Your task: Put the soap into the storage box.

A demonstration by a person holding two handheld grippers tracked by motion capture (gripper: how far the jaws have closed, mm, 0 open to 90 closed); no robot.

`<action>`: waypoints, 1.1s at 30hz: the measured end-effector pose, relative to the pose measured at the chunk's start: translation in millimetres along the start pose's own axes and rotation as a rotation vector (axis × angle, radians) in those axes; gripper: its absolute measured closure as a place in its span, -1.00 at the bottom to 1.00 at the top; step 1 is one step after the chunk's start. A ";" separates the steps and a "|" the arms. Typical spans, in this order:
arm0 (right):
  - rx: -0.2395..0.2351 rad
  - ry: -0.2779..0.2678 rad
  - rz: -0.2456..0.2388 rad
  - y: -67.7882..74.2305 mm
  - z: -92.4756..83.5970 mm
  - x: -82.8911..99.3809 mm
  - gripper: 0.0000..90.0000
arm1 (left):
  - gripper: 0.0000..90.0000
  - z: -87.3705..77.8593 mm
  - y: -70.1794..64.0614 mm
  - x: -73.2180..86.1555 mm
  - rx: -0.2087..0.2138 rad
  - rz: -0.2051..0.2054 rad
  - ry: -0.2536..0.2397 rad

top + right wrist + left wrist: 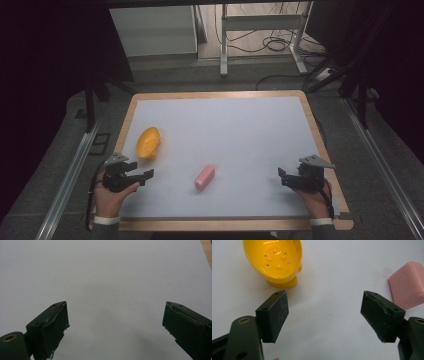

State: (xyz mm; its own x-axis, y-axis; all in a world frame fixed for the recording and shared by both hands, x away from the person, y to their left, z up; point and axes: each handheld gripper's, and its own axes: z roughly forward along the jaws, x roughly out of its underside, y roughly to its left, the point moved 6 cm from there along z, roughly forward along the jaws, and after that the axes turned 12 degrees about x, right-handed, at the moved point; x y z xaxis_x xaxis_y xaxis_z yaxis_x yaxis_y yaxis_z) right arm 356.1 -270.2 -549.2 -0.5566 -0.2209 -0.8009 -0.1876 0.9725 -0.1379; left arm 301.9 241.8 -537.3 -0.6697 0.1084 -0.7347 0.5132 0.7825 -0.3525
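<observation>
The left gripper (142, 178) is hovering spread wide and empty at the near left, just near of the yellow soap dish (148, 142); the pink soap bar (204, 177) is lying to its right, while the right gripper (281, 177) is resting spread and empty at the near right of the white table (240, 135)

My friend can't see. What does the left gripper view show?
Two black jaws of the left tool stand wide open over a white table, holding nothing. A yellow soap dish sits ahead, and a pink soap bar lies at the right edge.
</observation>
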 end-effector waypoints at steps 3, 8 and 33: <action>0.006 -0.014 -0.008 -1.7 -0.9 -0.9 -0.86 | -0.49 0.1 -1.1 -0.2 -0.003 0.003 0.000; -0.001 -0.021 -0.014 -2.3 -1.2 -0.9 -0.85 | -0.48 3.6 -1.3 1.2 -0.001 0.003 0.017; -0.015 -0.026 -0.052 -2.8 -3.9 1.8 -0.85 | -0.43 1.8 -13.3 -13.0 0.008 0.012 0.027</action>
State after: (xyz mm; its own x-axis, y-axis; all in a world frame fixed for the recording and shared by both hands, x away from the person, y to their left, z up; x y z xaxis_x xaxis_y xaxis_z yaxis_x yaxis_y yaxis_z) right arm 352.4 -273.6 -548.0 -0.5247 -0.2687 -0.8078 -0.2280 0.9586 -0.1708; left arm 304.7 228.9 -524.1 -0.6777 0.1342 -0.7229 0.5253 0.7763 -0.3483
